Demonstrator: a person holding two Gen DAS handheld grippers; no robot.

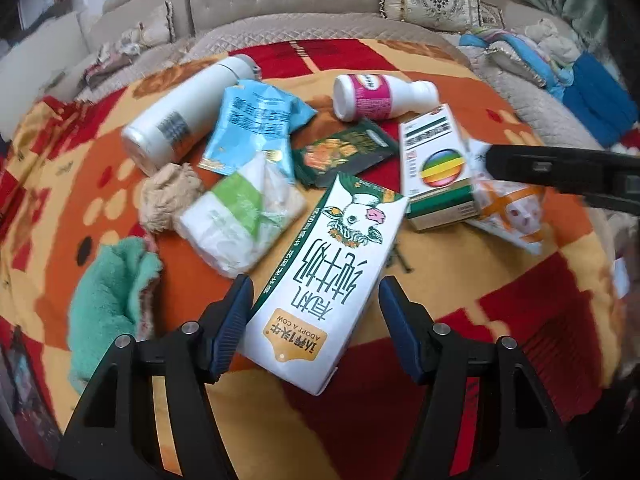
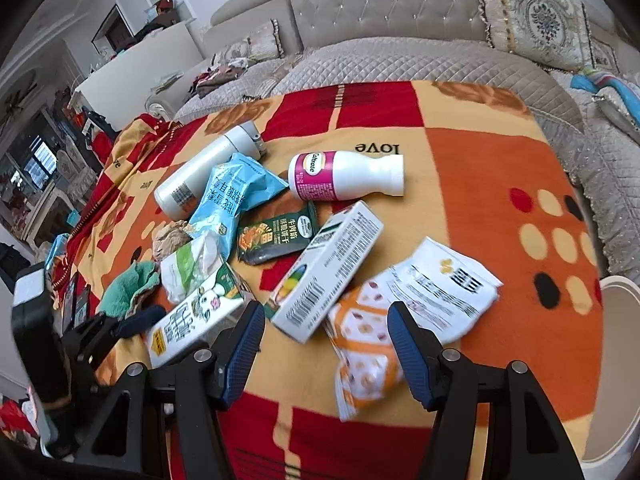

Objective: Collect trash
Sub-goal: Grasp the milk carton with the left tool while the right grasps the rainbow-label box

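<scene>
Left gripper (image 1: 316,300) is spread wide around the milk carton (image 1: 320,280), w/ the near end between its fingers (lined up for a squeeze, probably; contact unclear). Right gripper (image 2: 326,328), also wide open and empty, hovers over the orange-and-white snack wrapper (image 2: 368,356) beside the medicine box (image 2: 328,272).

Count on the blanket: two white plastic bottles (image 2: 208,168) (image 2: 346,176), two cardboard cartons (image 1: 320,280) (image 2: 328,268), four crinkly snack wrappers (image 2: 236,196) (image 2: 276,232) (image 2: 192,268) (image 2: 404,312), one crumpled tan tissue (image 1: 168,196), one green fuzzy cloth (image 1: 108,300).
</scene>
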